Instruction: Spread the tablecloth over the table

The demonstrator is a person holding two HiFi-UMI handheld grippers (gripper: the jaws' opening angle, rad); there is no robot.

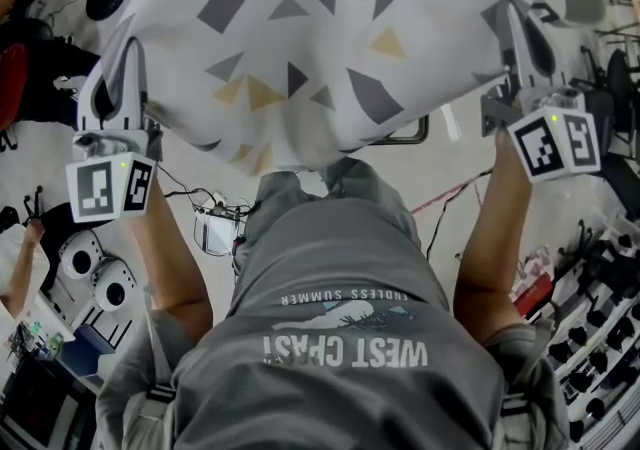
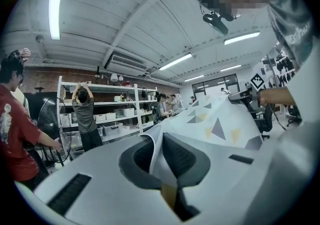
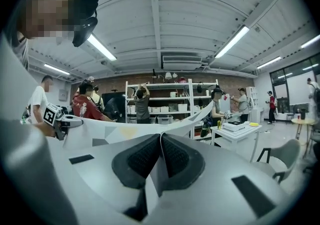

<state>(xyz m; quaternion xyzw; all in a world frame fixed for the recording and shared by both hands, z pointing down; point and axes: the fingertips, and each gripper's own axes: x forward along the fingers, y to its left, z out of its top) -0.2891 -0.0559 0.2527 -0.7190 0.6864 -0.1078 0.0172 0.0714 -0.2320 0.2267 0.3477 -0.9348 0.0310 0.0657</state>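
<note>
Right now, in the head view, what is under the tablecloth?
Below the tablecloth, pinched by the left tool and right tool, only a dark metal bar and pale floor show at its near edge. Whatever else lies beneath, any table included, is covered.

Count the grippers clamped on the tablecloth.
2. The left gripper pinches the tablecloth at the head view's left, and the right gripper pinches it at the right. Each has its jaws shut on the fabric. No further gripper shows.
</note>
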